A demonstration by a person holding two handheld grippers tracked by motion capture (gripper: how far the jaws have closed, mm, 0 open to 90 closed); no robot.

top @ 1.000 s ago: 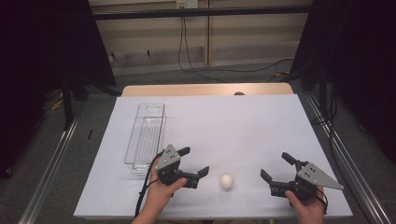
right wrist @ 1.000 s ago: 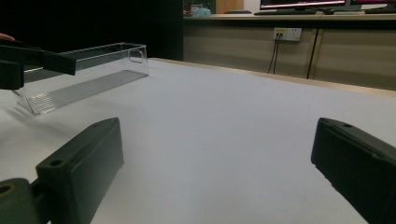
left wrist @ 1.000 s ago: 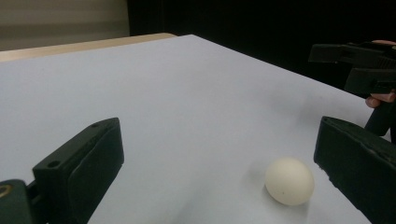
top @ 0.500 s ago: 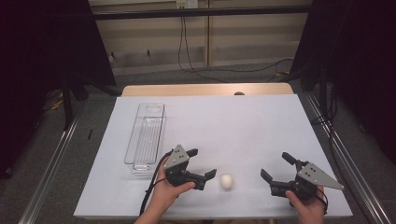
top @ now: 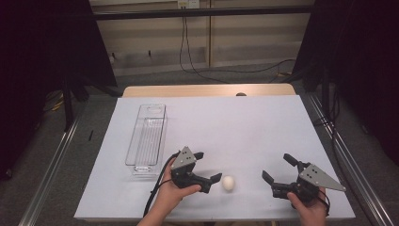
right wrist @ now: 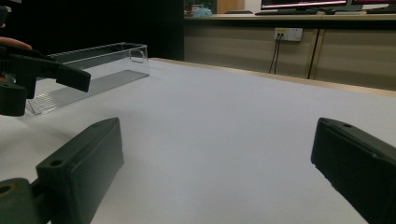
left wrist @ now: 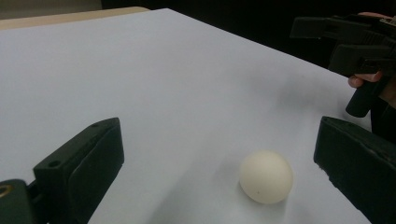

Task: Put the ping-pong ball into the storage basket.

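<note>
White tabletop under dark surrounds: clear bin at left, empty, long axis running near to far. Left tongs, jaws wide, lie low and point right at the egg, which rests near centre just beyond their tips, not yet gripped; pickup and placement remain. Right tongs sit wide and idle at near right, aimed left.
</note>
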